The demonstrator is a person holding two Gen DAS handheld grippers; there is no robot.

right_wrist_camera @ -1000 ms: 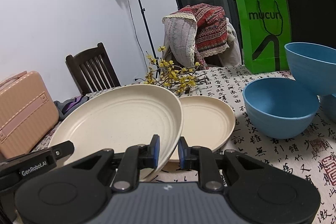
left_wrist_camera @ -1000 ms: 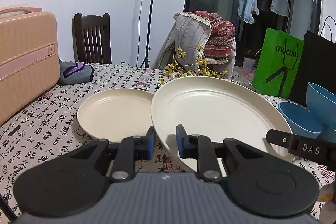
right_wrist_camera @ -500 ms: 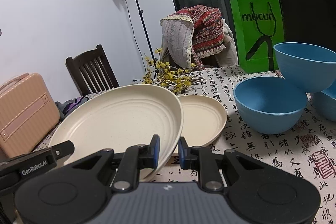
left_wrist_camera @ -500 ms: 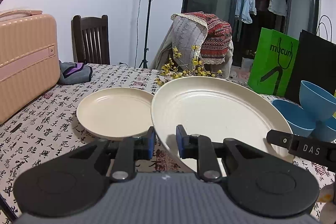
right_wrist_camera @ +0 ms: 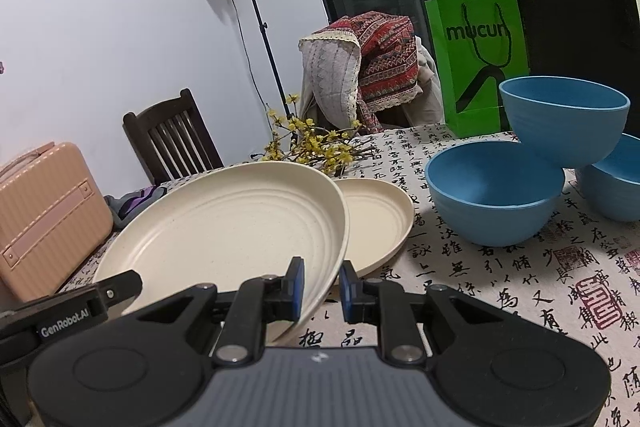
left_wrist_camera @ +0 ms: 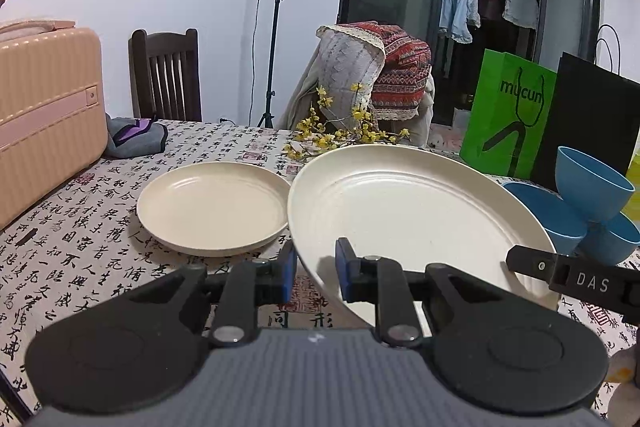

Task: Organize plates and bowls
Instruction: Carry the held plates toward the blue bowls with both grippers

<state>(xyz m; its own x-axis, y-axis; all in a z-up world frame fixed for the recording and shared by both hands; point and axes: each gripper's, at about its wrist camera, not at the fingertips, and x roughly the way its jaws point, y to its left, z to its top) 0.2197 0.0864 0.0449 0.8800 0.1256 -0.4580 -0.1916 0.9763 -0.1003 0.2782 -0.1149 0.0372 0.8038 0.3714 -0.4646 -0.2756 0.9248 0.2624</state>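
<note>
Cream big plate (left_wrist_camera: pixel 412 211) sits pinched at both edges: my left tool (left_wrist_camera: pixel 316 269) clamps its near-left rim low in the left wrist frame, and my right tool (right_wrist_camera: pixel 322 287) clamps the opposite rim at lower centre of the right wrist frame. Both tools point forward and slightly down, and the plate is tilted, held clear of the bench (right_wrist_camera: pixel 520 291).

I can read "DAS" on the right tool's finger at the right edge of the left view, "GenRobot.AI" on the left tool's finger at lower left of the right view, and "mucun" on the green bag (right_wrist_camera: pixel 476 59) at upper right. The cloth is printed with black calligraphy and red seals.

A smaller plate (left_wrist_camera: pixel 212 207) lies flat on the bench just beyond the big one, with nothing on it. Three blue bowls (right_wrist_camera: pixel 496 191) cluster at right, one perched on two others; what I see of their insides holds nothing.
</note>
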